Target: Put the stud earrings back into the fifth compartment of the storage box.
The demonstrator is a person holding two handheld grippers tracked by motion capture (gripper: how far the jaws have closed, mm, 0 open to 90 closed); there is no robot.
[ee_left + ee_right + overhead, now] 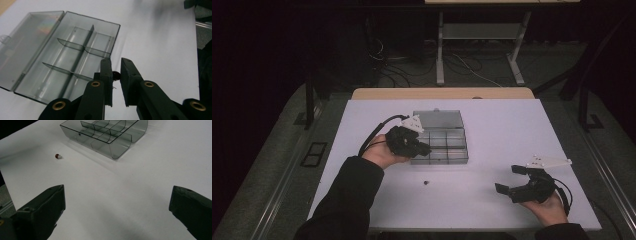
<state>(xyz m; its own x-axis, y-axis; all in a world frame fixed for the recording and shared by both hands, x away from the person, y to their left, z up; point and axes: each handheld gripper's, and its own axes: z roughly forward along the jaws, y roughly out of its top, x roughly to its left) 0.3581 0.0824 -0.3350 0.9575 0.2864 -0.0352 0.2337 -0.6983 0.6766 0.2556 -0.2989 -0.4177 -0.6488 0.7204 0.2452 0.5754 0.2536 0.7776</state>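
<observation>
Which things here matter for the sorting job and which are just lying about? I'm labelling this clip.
Likely in use:
- compartment box, lid open
- small dark piece pinched in the left hand-held gripper
- small red piece loose on the white table
- right hand-held gripper, open

Lying about:
- cables on the floor
- far desk legs

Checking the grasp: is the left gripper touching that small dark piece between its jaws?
Touching. In the left gripper view the left gripper has its jaws nearly closed, and the small dark piece sits pinched between them beside the compartment box.

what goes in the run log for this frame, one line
left gripper: shut on small dark piece by open box | right gripper: open, idle | second small piece: loose on table
</observation>
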